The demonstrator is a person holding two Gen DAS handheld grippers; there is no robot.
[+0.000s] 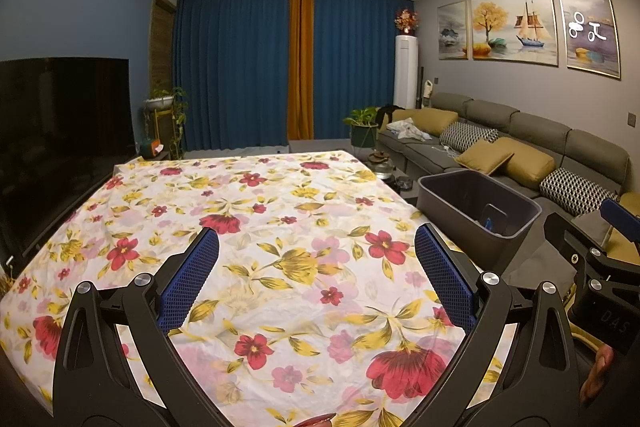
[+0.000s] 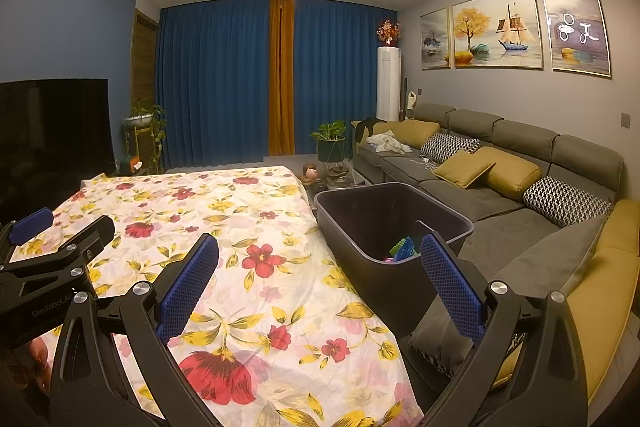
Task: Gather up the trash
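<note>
floral cotton tablecloth, rounded plastic bin

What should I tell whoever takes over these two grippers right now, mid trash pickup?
Left gripper: open, holding nothing, hovering over the floral tablecloth.
Right gripper: open, holding nothing, at the table's right edge, aimed toward the dark plastic bin.
Bin: sits beside the table's right side, in front of the grey sofa. Colourful items already lie at its bottom; exactly what they are is unclear.
Done: no loose trash shows on the visible part of the tablecloth.
Left: check areas outside these views for any remaining trash; otherwise the collection looks about finished.
</note>
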